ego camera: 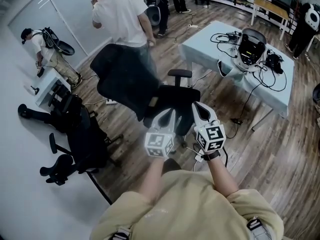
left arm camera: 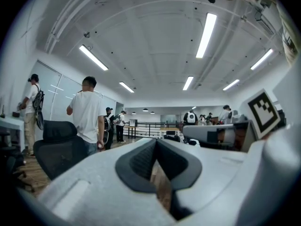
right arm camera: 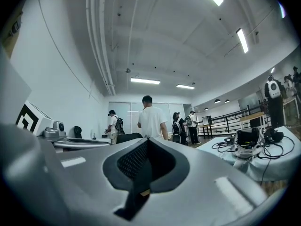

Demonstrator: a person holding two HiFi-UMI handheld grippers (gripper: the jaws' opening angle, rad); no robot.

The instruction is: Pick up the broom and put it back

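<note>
No broom shows in any view. In the head view my left gripper [ego camera: 168, 116] and right gripper [ego camera: 199, 107] are held side by side in front of the person's chest, pointing level toward a black office chair [ego camera: 125, 79]. In the left gripper view the left gripper [left arm camera: 156, 141] has its dark pads meeting at the tip, with nothing between them. The right gripper [right arm camera: 147, 140] also stands shut and empty in its own view. Both marker cubes face the head camera.
A person in a white shirt [ego camera: 122, 14] stands just behind the chair. A pale blue table [ego camera: 280, 86] with cables and a white device [ego camera: 251, 46] is at the right. More black chairs [ego camera: 80, 134] and a white desk [ego camera: 47, 86] stand at the left, and other people are farther off.
</note>
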